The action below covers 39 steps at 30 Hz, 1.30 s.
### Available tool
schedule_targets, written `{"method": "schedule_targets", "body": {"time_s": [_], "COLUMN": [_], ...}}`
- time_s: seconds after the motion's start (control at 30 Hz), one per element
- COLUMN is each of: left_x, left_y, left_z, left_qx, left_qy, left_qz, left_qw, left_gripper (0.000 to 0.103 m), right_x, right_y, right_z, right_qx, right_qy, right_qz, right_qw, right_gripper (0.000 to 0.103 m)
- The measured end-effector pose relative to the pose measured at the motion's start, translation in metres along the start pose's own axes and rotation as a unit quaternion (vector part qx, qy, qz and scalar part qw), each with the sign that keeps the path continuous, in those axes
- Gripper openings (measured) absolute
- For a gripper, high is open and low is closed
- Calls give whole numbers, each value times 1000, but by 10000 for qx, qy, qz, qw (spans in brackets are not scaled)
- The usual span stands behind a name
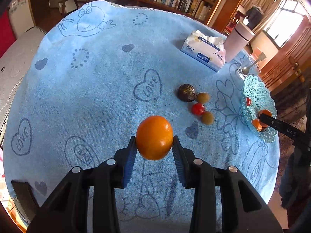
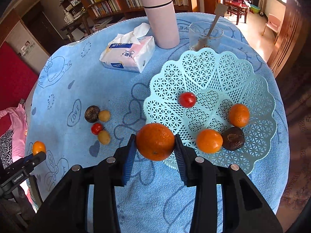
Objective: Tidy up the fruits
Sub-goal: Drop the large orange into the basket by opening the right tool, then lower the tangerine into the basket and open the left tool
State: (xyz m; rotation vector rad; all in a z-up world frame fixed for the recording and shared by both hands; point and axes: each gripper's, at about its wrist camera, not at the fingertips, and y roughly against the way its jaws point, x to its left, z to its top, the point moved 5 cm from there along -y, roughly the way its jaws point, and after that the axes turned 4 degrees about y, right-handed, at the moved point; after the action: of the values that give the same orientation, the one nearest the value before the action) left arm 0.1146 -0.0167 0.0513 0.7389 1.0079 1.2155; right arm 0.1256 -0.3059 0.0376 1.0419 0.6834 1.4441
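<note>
Both grippers, left gripper [image 1: 154, 141] and right gripper [image 2: 155, 142], each clamp a round orange [image 1: 154, 137] [image 2: 155, 141]; release low over the pale-turquoise lattice plastic basket [image 2: 223, 73] to prevent rolling

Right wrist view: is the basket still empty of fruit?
No. The basket already holds a tomato, two oranges and a dark fruit.

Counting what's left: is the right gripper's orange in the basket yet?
Out. The orange sits clamped in the right gripper at the basket rim.
</note>
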Motion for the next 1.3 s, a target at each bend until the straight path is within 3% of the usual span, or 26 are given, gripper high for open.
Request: {"method": "schedule_targets", "body": {"time_s": [0.5,1.0,1.3], "left_x": [-56,-184,-241], "left_y": [-5,-31,-53], "left_z": [-7,-4,1], "left_qx": [43,114,117], "left_qy": [-347,-1262,-1587], "left_qz": [-205,-876,-1082], "left_qw": [9992,9881,9813], "left_gripper": [37,37,37], "right_x": [-67,-126,-161], "right_y": [29,79,100], "right_z": [-27,-79,-114], "right_qx": [-95,-216,-139], "right_qy": [-708,-1140,-1383], "right_qz": [-332,-682,-928], "right_qw": [9969,9909,9859], "right_gripper": [42,42,42]}}
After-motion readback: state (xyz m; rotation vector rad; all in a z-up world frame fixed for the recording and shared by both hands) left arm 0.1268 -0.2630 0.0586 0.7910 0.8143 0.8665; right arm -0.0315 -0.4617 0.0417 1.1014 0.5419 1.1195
